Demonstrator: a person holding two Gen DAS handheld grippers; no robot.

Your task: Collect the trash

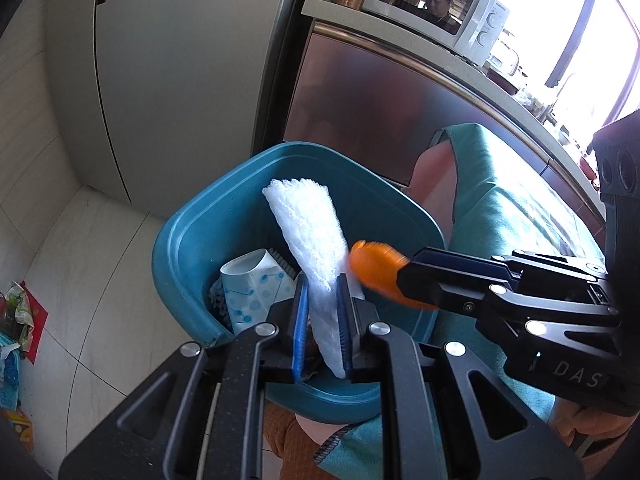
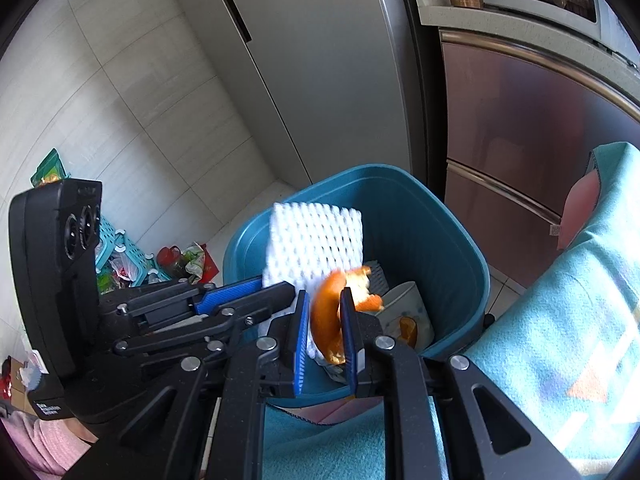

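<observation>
A teal trash bin (image 1: pixel 188 240) (image 2: pixel 448 216) stands below both grippers, with a paper cup (image 1: pixel 252 284) (image 2: pixel 408 308) and other scraps inside. My left gripper (image 1: pixel 322 320) is shut on a white foam fruit net (image 1: pixel 308 220) (image 2: pixel 316 236), which sticks up over the bin's mouth. My right gripper (image 2: pixel 326 328) is shut on a curled orange peel (image 2: pixel 326 312) (image 1: pixel 376 268), held above the bin just right of the net. In the left wrist view the right gripper (image 1: pixel 404 276) comes in from the right. In the right wrist view the left gripper (image 2: pixel 256 292) reaches in from the left.
A tall grey fridge (image 1: pixel 168 60) (image 2: pixel 320 60) and a copper-toned cabinet (image 1: pixel 380 92) (image 2: pixel 520 128) stand behind the bin. A teal cloth (image 1: pixel 504 200) (image 2: pixel 560 320) lies to the right. Wrappers and a small basket (image 2: pixel 128 256) litter the tiled floor (image 1: pixel 80 280) at left.
</observation>
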